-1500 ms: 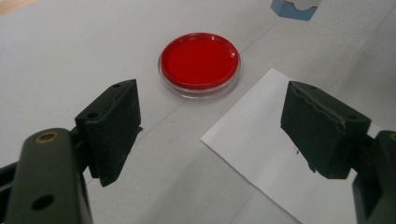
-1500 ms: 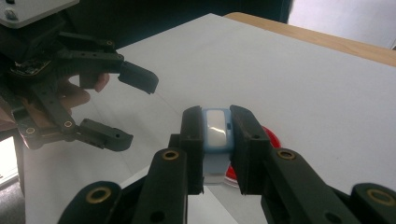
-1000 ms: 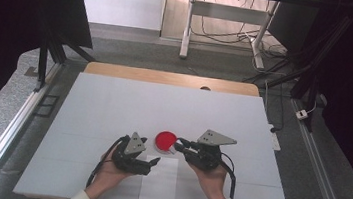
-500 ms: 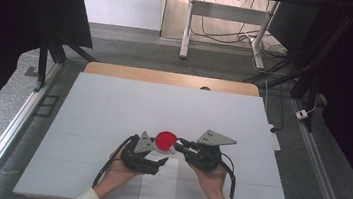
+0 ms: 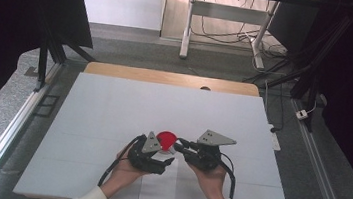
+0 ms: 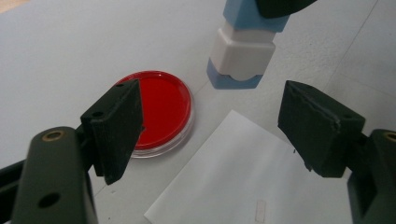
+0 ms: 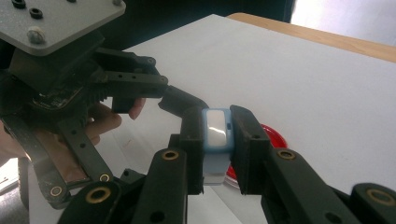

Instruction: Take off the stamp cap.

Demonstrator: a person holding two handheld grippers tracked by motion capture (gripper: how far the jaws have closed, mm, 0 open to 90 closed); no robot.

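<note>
The right gripper [image 7: 217, 140] is clamped on an upright blue-and-white stick [image 6: 243, 46]; the left gripper [image 6: 210, 121], fingers apart, faces its lower end, red dish [image 6: 161, 109] beside it.

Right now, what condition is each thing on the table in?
Red dish: lid on, flat on the table.
Blue-and-white block: clamped upright in the right tool.
Left tool: jaws wide open, holding nothing.
Paper sheet: lying flat.
</note>
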